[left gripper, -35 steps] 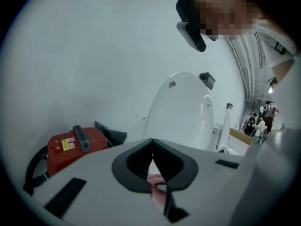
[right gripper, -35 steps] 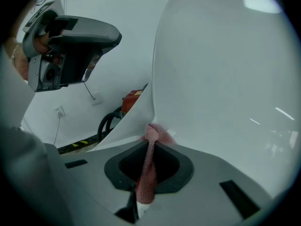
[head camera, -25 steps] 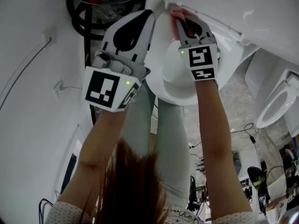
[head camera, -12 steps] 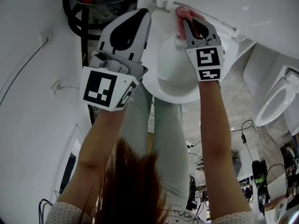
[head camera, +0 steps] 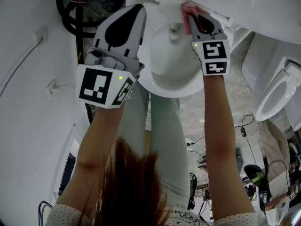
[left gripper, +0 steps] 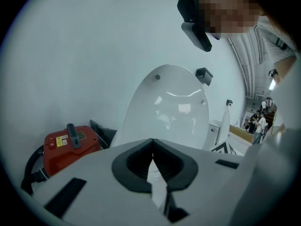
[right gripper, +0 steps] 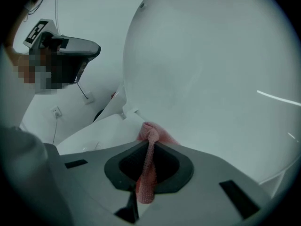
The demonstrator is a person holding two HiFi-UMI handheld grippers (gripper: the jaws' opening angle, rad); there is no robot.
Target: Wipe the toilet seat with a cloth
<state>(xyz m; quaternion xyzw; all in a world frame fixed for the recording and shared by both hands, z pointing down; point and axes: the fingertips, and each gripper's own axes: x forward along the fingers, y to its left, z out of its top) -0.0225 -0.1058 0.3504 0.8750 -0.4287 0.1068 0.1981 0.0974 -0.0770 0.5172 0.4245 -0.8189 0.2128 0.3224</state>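
We've got the pink cloth (right gripper: pixel 146 173) pinched tight in our right gripper (head camera: pixel 190 14), up at the top of the frame against the back of the toilet seat (head camera: pixel 162 86). Our left gripper (head camera: pixel 134 18) hovers closed and empty. Wiping looks under way, and we'd judge the front rim is yet to do.

White toilet seat (head camera: pixel 162 86), pink cloth (head camera: pixel 189 7) at its rear edge, raised lid (right gripper: pixel 211 79) behind
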